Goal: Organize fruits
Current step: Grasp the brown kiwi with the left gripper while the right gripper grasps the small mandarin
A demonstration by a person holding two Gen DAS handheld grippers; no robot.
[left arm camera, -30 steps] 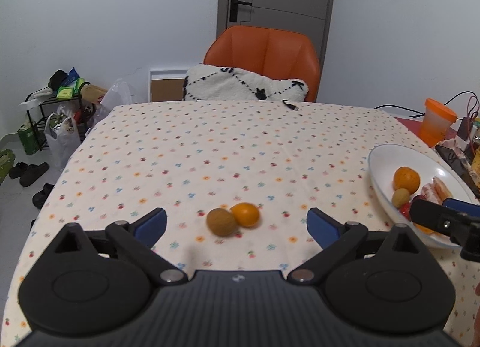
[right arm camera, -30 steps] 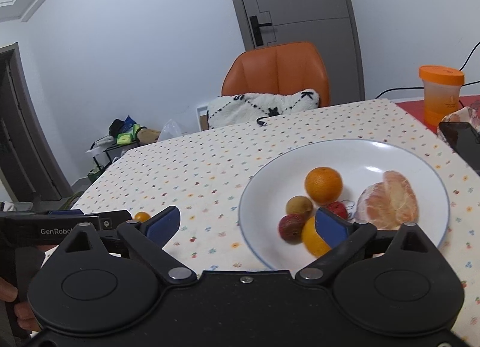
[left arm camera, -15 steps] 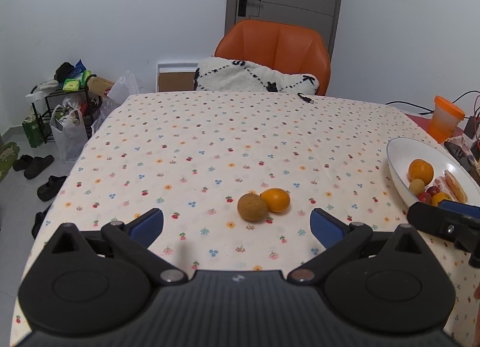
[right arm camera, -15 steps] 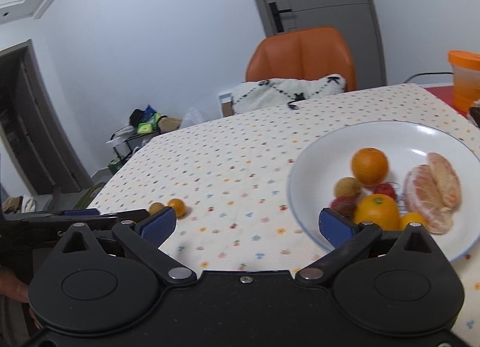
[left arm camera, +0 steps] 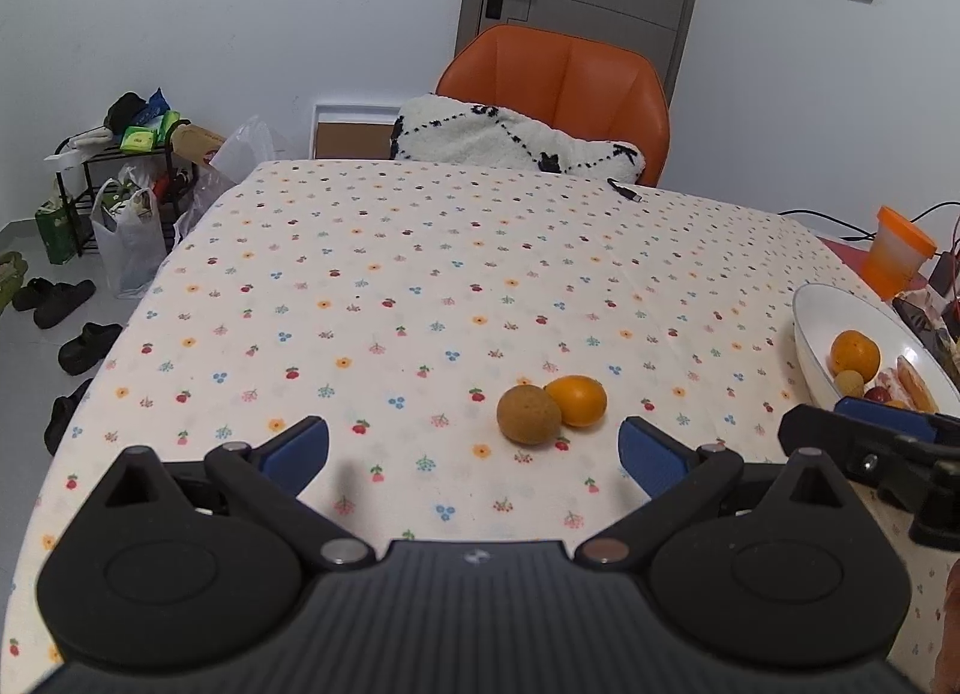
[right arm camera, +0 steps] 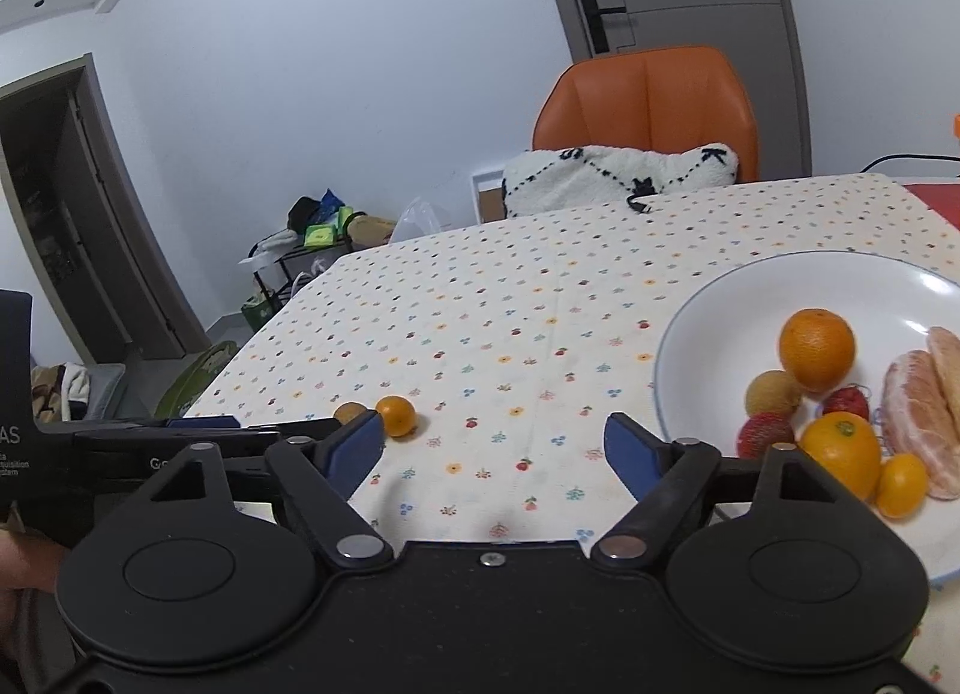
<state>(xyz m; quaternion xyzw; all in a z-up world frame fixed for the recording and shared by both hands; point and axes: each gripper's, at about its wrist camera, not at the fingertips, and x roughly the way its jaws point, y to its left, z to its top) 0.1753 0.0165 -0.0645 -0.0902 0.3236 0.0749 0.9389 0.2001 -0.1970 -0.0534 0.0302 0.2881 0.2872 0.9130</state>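
1. Flower-print cloth covers the bench [left arm camera: 420,286], with an orange chair [left arm camera: 564,69] at its far end.
2. Two loose fruits lie touching at lower centre of the left wrist view: a brown round fruit [left arm camera: 528,413] and a small orange [left arm camera: 577,400] just right of it.
3. Right of them, the white plate [right arm camera: 708,322] already carries a large orange [right arm camera: 816,349] and other fruit.
4. Both loose fruits sit just ahead of the left hand-held gripper [left arm camera: 474,451], slightly right of its midline; I judge it the nearer one for the pick.
5. Its jaws are spread wide and empty, touching nothing.
6. The right hand-held gripper [right arm camera: 495,445] hovers between the pair and the plate, equally released and empty.
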